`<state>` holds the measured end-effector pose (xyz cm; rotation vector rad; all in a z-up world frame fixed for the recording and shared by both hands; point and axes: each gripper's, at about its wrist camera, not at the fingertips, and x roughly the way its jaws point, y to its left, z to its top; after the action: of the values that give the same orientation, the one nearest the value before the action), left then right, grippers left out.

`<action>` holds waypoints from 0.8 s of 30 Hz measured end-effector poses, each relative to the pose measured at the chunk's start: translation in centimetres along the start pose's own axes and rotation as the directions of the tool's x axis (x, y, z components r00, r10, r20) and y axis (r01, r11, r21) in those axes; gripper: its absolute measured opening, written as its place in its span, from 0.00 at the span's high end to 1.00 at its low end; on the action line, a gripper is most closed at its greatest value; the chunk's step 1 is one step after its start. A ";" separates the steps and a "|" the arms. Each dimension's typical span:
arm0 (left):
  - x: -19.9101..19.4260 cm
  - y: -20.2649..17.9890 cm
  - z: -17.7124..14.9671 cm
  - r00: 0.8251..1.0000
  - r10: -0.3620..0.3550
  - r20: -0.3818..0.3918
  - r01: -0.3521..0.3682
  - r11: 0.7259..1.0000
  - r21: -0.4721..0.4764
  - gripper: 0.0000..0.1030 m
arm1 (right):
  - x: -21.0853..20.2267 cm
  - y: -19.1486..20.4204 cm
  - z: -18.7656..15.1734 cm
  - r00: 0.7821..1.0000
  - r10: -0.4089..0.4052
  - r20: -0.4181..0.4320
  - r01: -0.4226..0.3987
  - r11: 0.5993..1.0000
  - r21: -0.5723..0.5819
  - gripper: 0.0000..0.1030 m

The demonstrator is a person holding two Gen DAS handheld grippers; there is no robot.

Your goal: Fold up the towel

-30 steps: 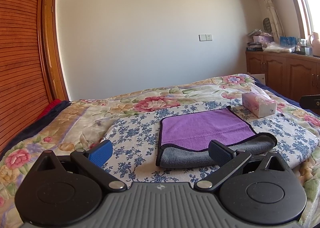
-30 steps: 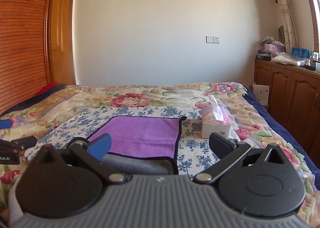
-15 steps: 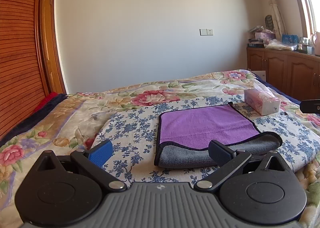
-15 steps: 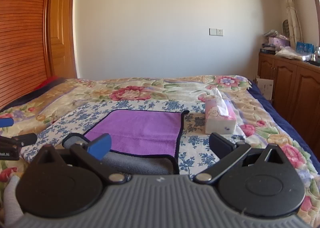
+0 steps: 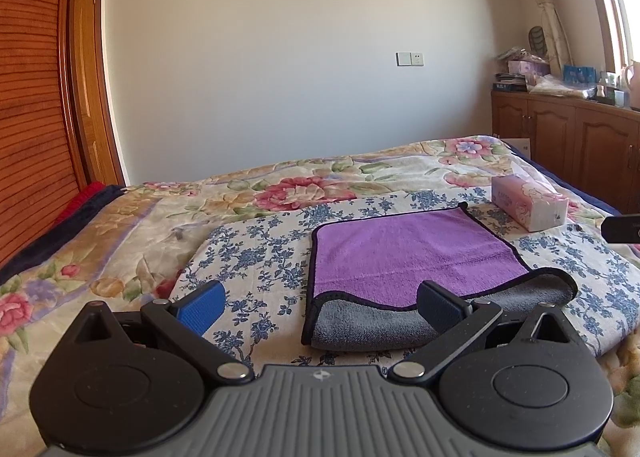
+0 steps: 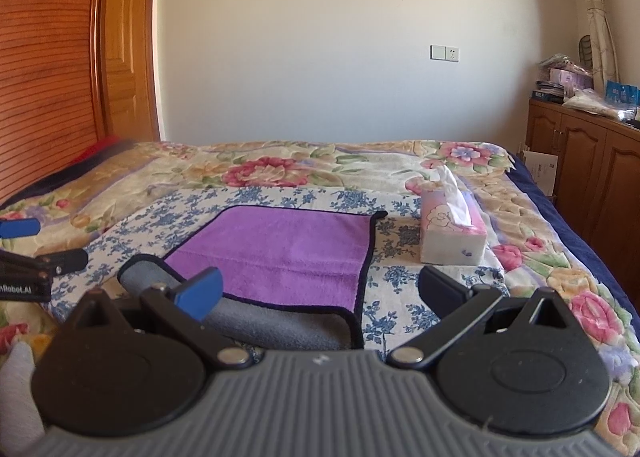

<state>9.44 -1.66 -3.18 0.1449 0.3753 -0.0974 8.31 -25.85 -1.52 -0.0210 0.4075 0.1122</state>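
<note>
A towel [image 5: 408, 253], purple on top and grey underneath with a dark border, lies folded on a blue-flowered cloth [image 5: 260, 253] on the bed. Its grey fold faces me. My left gripper [image 5: 320, 307] is open and empty, held just short of the towel's near left corner. My right gripper [image 6: 320, 293] is open and empty, held just short of the towel [image 6: 280, 249] at its near right corner. The left gripper's fingers [image 6: 20, 228] show at the left edge of the right wrist view.
A pink tissue box [image 5: 528, 205] stands on the bed right of the towel, also in the right wrist view [image 6: 452, 233]. Wooden cabinets [image 5: 568, 141] line the right wall, a wooden wardrobe [image 5: 32, 97] the left. The floral bedspread [image 5: 304, 185] stretches beyond.
Both grippers have lifted and drawn back slightly from the towel, staying open. The towel has not moved.
</note>
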 end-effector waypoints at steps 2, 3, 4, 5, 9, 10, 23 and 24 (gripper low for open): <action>0.4 0.0 0.0 1.000 -0.004 -0.005 0.004 1.000 -0.003 0.00 | 0.4 0.1 0.0 1.000 0.003 -0.007 -0.003 1.000 -0.006 0.00; 0.7 0.0 0.0 1.000 -0.006 -0.007 0.006 1.000 -0.003 0.00 | 0.6 0.1 0.1 1.000 0.006 -0.011 -0.006 1.000 -0.008 0.00; 0.9 0.0 0.0 1.000 -0.007 -0.009 0.007 1.000 -0.004 0.00 | 0.8 0.1 0.1 1.000 0.008 -0.014 -0.008 1.000 -0.010 0.00; 1.2 0.0 -0.1 1.000 -0.008 -0.012 0.008 1.000 -0.004 0.00 | 1.0 0.1 0.1 1.000 0.009 -0.016 -0.009 1.000 -0.012 0.00; 2.4 0.2 -0.1 1.000 -0.012 -0.027 0.012 1.000 -0.016 0.00 | 1.9 0.1 0.2 1.000 0.012 -0.026 -0.013 1.000 -0.019 0.00; 2.7 0.3 0.0 0.999 -0.013 -0.030 0.013 1.000 -0.018 0.00 | 2.1 0.1 0.2 1.000 0.012 -0.028 -0.013 1.000 -0.021 0.00; 6.3 0.7 -0.3 0.997 -0.014 -0.075 0.013 1.000 -0.020 0.00 | 4.4 -0.5 0.5 0.998 0.012 -0.055 -0.012 1.000 -0.005 0.00; 6.5 0.7 -0.3 0.997 -0.015 -0.077 0.014 1.000 -0.020 0.00 | 4.6 -0.6 0.5 0.998 0.012 -0.058 -0.012 1.000 -0.004 0.00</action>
<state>15.42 -1.37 -5.83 0.1270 0.4545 -0.1025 12.76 -25.95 -2.87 -0.0260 0.4651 0.1243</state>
